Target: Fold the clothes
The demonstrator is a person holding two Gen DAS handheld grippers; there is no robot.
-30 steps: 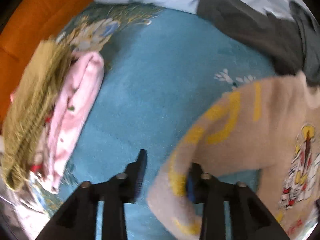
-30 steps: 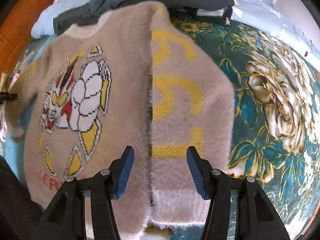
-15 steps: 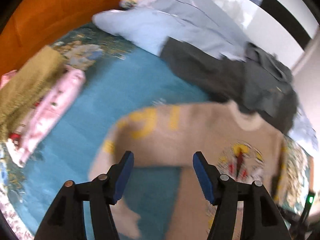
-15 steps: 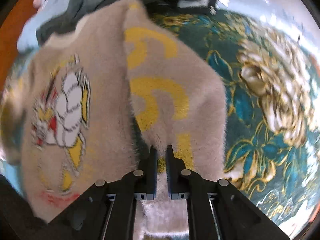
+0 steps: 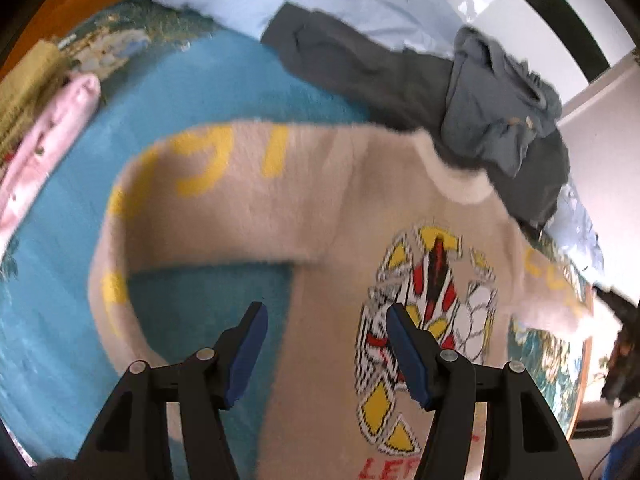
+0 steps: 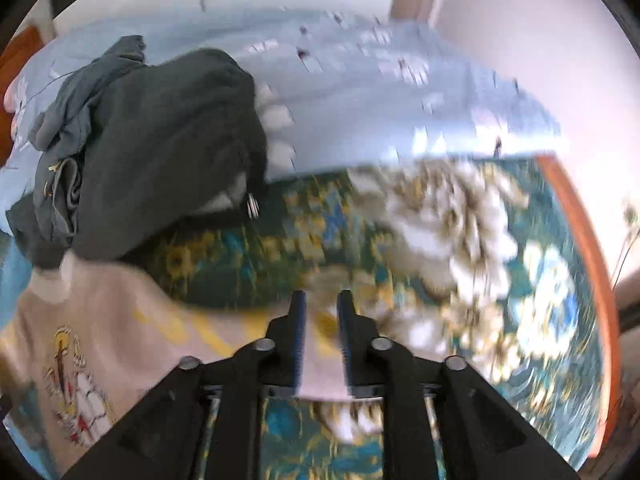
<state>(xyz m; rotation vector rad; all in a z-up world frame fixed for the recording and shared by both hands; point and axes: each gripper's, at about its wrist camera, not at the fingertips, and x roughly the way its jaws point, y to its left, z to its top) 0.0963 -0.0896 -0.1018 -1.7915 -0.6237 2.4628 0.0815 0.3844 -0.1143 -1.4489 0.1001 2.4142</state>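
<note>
A beige fuzzy sweater (image 5: 320,216) with yellow letters and a cartoon print lies face up on the teal bedspread (image 5: 168,120). Its left sleeve bends out to the left and back toward me. My left gripper (image 5: 324,344) is open and empty, hovering above the sweater's left side. My right gripper (image 6: 322,320) is shut on the sweater's right sleeve (image 6: 224,332) and holds it out to the right above the floral bedspread (image 6: 480,280). The sweater's body shows at lower left in the right wrist view (image 6: 72,360).
A dark grey garment pile (image 5: 400,76) lies beyond the sweater's collar, also in the right wrist view (image 6: 152,152). Folded pink (image 5: 48,136) and olive (image 5: 28,84) clothes are stacked at far left. A pale blue quilt (image 6: 380,112) lies behind. The bed's wooden edge (image 6: 592,280) runs at right.
My left gripper let go of the left sleeve, opened and moved over the sweater. My right gripper closed on the folded right sleeve and pulled it out to the right.
</note>
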